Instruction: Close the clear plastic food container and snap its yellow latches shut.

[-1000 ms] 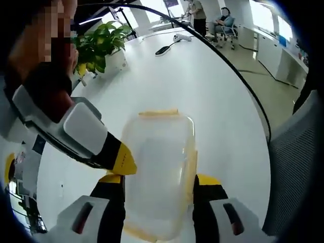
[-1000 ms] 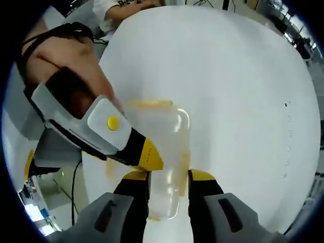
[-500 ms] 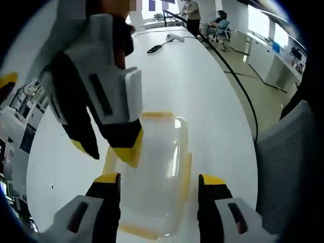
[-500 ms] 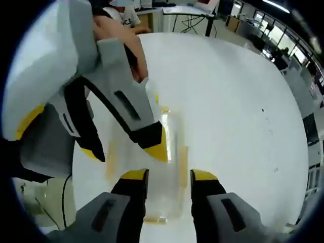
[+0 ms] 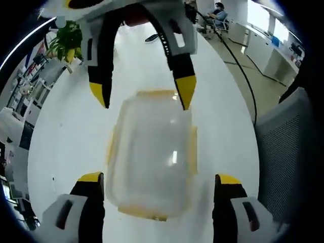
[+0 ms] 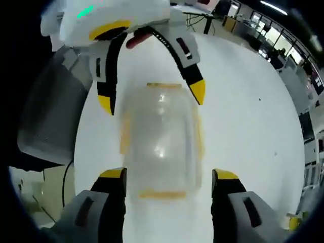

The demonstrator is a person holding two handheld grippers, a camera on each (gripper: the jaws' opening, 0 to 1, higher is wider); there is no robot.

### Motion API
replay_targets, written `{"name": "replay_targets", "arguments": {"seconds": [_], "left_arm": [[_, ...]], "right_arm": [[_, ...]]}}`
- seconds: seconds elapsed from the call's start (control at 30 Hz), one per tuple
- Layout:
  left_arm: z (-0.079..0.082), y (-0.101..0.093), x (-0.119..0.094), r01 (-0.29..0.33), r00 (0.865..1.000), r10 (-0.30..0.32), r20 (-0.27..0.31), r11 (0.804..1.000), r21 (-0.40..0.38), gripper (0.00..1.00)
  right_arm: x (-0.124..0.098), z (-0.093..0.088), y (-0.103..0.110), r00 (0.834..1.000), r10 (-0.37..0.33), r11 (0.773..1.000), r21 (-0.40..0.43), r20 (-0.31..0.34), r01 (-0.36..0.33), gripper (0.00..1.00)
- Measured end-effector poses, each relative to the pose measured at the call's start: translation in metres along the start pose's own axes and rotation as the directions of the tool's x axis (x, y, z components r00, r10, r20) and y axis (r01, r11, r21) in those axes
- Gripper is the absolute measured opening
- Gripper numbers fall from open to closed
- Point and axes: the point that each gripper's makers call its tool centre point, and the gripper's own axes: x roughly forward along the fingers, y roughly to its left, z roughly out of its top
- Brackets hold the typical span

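Left gripper view has the clear container [image 5: 152, 162] lying flat on the white desk [image 5: 223, 101], lid on, yellow latches [image 5: 193, 154] along its sides. The left claw [image 5: 158, 188] is spread wide on either side of it, not touching. The right claw [image 5: 144, 93] faces it from the far end, also spread. Plenty of bare desk around, with a plant [image 5: 66, 43] well off.
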Motion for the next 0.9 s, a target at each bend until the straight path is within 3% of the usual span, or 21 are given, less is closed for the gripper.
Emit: {"name": "replay_targets", "arguments": {"seconds": [0.07,0.27,0.33,0.43,0.9], "left_arm": [[-0.009,0.003,0.004,0.005,0.999,-0.005,-0.039,1.0,0.003,0.88],[-0.008,0.006,0.014,0.024,0.999,-0.024,-0.04,1.0,-0.001,0.82],[-0.006,0.001,0.017,0.048,0.998,-0.047,-0.038,0.999,0.007,0.8],[-0.01,0.005,0.019,0.027,0.998,-0.023,-0.058,0.998,0.06,0.78],[-0.016,0.001,0.016,0.018,0.999,-0.018,-0.043,1.0,0.006,0.77]], "right_arm": [[0.003,-0.007,0.003,0.999,0.004,1.0,0.001,-0.039,-0.004,0.71],[0.017,-0.019,0.008,0.995,0.01,0.997,-0.074,-0.101,-0.018,0.75],[0.02,-0.02,0.008,0.995,0.007,0.997,-0.078,-0.104,-0.015,0.74],[0.021,-0.02,0.006,0.995,-0.006,0.997,-0.074,-0.098,-0.002,0.73],[0.024,-0.014,0.007,0.997,0.012,0.995,-0.095,-0.079,-0.02,0.72]]}}
